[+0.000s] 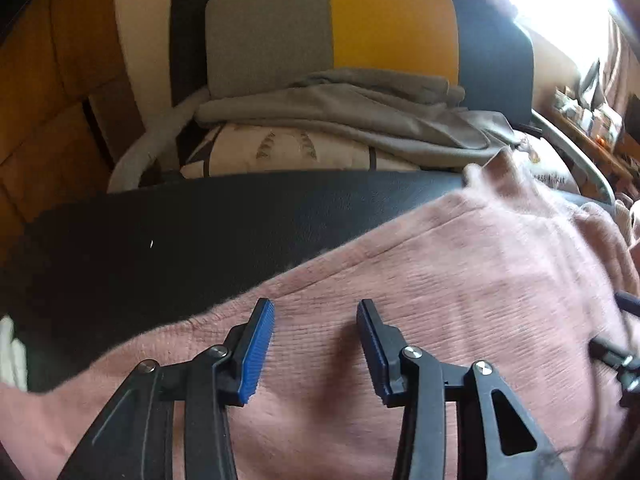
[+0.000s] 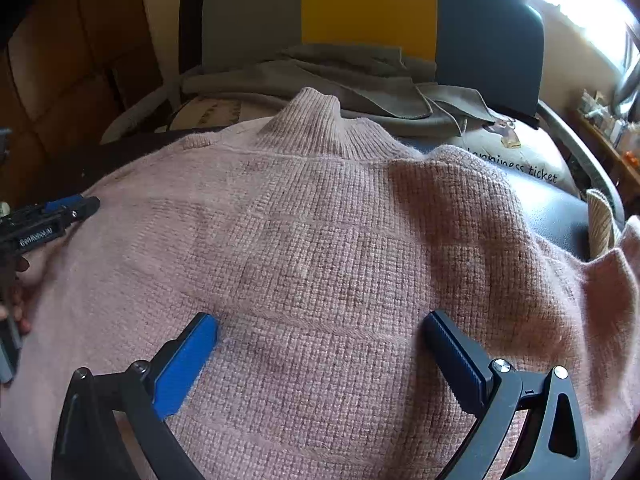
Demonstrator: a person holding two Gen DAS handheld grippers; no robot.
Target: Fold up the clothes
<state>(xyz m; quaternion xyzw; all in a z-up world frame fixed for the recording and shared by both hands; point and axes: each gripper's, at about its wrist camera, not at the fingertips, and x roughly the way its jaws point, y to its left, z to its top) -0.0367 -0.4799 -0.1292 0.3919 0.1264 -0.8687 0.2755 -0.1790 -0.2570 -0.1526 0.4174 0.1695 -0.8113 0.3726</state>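
sweater: pink knit sweater (image 2: 340, 240) spread flat on black surface (image 1: 180, 232), collar toward chair (image 2: 368, 8)
chair seat: holds grey garment (image 1: 340, 120) atop printed cushion (image 1: 280, 152)
left gripper (image 1: 316, 312): jaws apart above sweater, nothing gripped
right gripper (image 2: 320, 328): jaws wide apart above sweater, empty

Pink sweater (image 2: 320, 240): fuzzy knit, matt, ribbed collar. Under it, black surface (image 1: 200, 224): leather-like, faint sheen. Behind the sweater, grey garment (image 1: 340, 120): smooth matt cloth. Gripper pads (image 2: 188, 364): blue, ridged, plastic-looking.

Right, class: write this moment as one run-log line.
task: fold clothes | pink sweater: spread flat on black surface, collar away | left gripper: jaws open above it | right gripper: jaws open above it | fold: not begun
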